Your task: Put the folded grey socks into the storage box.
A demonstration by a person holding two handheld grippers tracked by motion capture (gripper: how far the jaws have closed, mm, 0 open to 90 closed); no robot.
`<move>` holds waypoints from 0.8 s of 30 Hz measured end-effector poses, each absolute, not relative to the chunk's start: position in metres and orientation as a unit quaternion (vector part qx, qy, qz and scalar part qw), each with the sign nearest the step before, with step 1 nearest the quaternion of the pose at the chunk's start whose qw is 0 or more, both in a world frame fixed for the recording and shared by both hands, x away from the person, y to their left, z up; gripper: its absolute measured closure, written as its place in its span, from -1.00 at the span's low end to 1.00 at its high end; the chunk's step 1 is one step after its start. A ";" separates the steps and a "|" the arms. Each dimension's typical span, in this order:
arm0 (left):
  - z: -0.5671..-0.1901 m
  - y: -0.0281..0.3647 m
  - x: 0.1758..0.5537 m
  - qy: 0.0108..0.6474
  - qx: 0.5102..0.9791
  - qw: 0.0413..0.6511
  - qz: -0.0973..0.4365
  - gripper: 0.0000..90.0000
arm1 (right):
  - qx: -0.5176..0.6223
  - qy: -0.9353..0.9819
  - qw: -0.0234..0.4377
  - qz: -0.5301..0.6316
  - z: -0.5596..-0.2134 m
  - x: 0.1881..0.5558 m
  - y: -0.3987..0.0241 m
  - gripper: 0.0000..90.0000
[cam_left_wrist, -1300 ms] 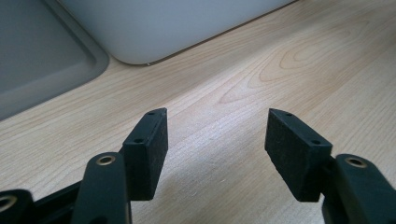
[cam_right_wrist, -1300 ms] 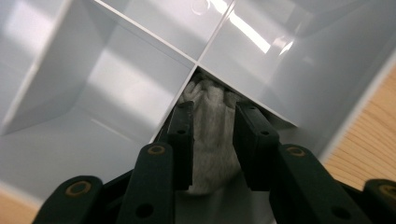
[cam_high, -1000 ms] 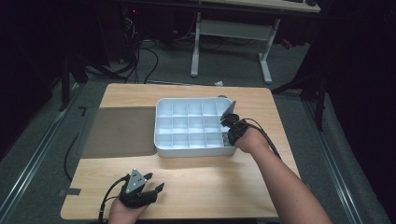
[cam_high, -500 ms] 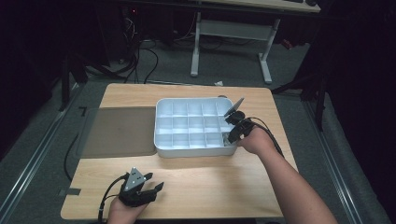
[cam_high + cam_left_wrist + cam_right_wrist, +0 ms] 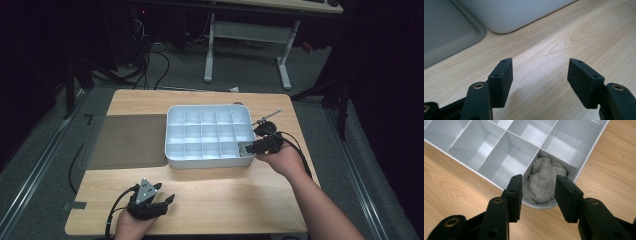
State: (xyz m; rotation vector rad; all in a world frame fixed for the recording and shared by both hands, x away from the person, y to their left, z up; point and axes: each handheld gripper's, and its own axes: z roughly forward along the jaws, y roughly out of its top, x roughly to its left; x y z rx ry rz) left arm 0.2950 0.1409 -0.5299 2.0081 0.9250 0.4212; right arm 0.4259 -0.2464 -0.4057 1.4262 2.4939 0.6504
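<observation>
I see a grey mat (image 5: 127,141) lying flat on the wooden table (image 5: 215,200), left of centre. Beyond the far edge stands a white desk frame (image 5: 250,37), with cables (image 5: 150,55) on the floor.

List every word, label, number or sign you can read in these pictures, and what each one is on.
None can be read. The white compartment tray, the grey sock in its corner compartment, the grey mat, the wooden table and both grippers' black jaws are plain, with no print or marking on them.
</observation>
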 end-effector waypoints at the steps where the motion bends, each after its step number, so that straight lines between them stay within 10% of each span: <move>1: -0.529 0.142 0.295 0.371 0.805 0.430 0.171 -0.20 | 0.474 0.843 0.118 0.226 -0.404 0.421 -0.247 0.29; 24: -0.529 0.138 0.291 0.359 0.807 0.444 0.153 -0.22 | 0.443 0.818 0.175 0.322 -0.428 0.371 -0.265 0.08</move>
